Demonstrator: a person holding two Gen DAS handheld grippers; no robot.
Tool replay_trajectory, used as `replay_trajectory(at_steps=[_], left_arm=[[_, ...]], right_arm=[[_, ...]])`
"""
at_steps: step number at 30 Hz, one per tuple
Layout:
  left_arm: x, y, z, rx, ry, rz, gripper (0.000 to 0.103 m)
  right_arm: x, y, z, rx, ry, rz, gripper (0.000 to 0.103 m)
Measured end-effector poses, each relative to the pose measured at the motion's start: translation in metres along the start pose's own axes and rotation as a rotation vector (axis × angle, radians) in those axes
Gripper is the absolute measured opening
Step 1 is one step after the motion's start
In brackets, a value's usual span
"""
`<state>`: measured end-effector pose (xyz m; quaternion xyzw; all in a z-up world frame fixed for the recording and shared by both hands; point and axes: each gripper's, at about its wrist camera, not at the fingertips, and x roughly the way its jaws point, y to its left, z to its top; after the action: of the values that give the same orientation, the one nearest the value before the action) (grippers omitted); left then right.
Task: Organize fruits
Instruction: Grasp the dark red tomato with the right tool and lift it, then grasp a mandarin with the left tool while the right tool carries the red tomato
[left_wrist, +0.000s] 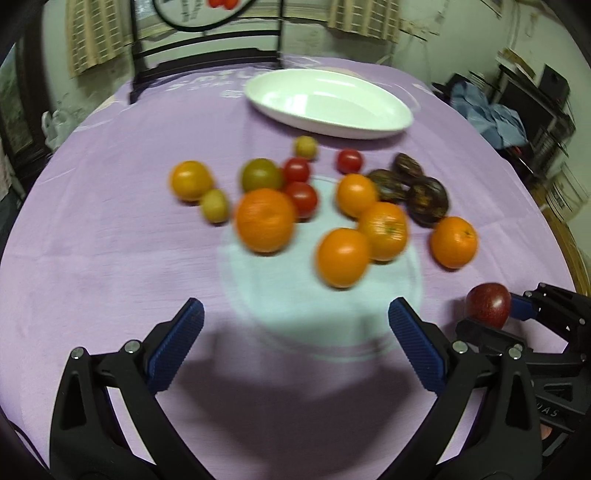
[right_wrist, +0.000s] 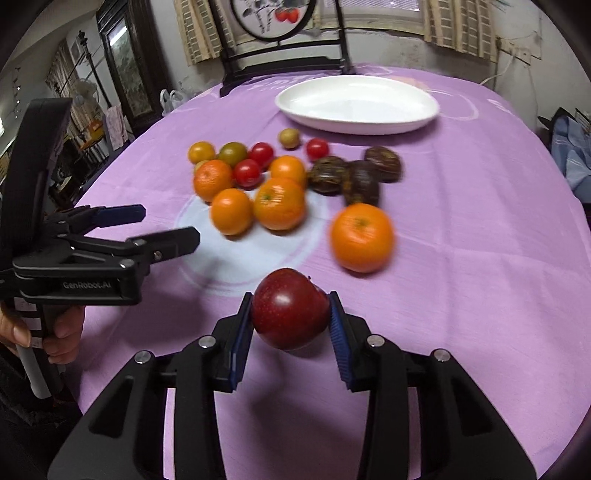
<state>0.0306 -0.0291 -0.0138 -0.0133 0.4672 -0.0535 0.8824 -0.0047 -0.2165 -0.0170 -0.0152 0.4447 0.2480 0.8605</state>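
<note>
My right gripper (right_wrist: 291, 317) is shut on a dark red apple (right_wrist: 290, 308) and holds it just above the purple cloth; the apple also shows in the left wrist view (left_wrist: 488, 304). My left gripper (left_wrist: 295, 325) is open and empty, short of the fruit pile; it also shows in the right wrist view (right_wrist: 168, 227). Several oranges (right_wrist: 362, 242), red tomatoes (right_wrist: 246, 172), small green fruits (right_wrist: 232, 153) and dark brown fruits (right_wrist: 362, 184) lie loose mid-table. A white oval dish (right_wrist: 291, 105) stands empty behind them.
The round table wears a purple cloth (right_wrist: 480, 258) with a pale circle print. A black wooden stand (right_wrist: 284, 59) with a round picture stands at the far edge. Cluttered shelves (left_wrist: 535, 103) are off to the right.
</note>
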Motion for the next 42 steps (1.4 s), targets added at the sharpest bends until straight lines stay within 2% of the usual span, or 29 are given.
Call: replay_trajectory(at_steps=[4, 6, 7, 13, 15, 25, 27, 32, 34, 36, 39, 42], left_arm=[[0.013, -0.022, 0.001, 0.042, 0.043, -0.023, 0.081], [0.020, -0.025, 0.002, 0.041, 0.062, -0.026, 0.064], [0.023, -0.026, 0.003, 0.034, 0.072, -0.036, 0.060], [0.036, -0.028, 0.019, 0.019, 0.067, -0.025, 0.053], [0.038, -0.026, 0.022, 0.023, 0.059, -0.006, 0.035], [0.014, -0.008, 0.018, 0.035, 0.025, -0.060, 0.035], [-0.001, -0.008, 0.026, 0.050, -0.002, -0.088, 0.035], [-0.022, -0.010, 0.079, 0.082, -0.105, -0.066, 0.035], [-0.014, -0.009, 0.101, 0.072, -0.108, -0.067, 0.035], [0.006, -0.007, 0.129, 0.037, -0.083, -0.068, 0.035], [0.038, -0.002, 0.157, -0.009, -0.068, -0.017, 0.035], [0.065, -0.002, 0.171, -0.005, -0.034, 0.008, 0.035]], right_arm=[[-0.011, -0.016, -0.006, 0.020, -0.025, 0.008, 0.040], [-0.013, -0.021, -0.007, 0.024, -0.030, 0.012, 0.040], [-0.014, -0.023, -0.009, 0.028, -0.034, 0.015, 0.040], [-0.018, -0.032, -0.013, 0.039, -0.042, 0.033, 0.040], [-0.017, -0.032, -0.012, 0.040, -0.042, 0.034, 0.040], [-0.025, -0.020, 0.009, -0.008, -0.055, 0.020, 0.040], [-0.030, -0.018, 0.022, -0.029, -0.075, 0.004, 0.040], [-0.028, -0.021, 0.078, -0.069, -0.143, -0.039, 0.040], [-0.015, -0.027, 0.106, -0.069, -0.162, -0.055, 0.040], [0.007, -0.032, 0.130, -0.099, -0.167, -0.115, 0.040], [0.039, -0.046, 0.157, -0.090, -0.126, -0.140, 0.040], [0.071, -0.062, 0.177, -0.043, -0.071, -0.131, 0.040]])
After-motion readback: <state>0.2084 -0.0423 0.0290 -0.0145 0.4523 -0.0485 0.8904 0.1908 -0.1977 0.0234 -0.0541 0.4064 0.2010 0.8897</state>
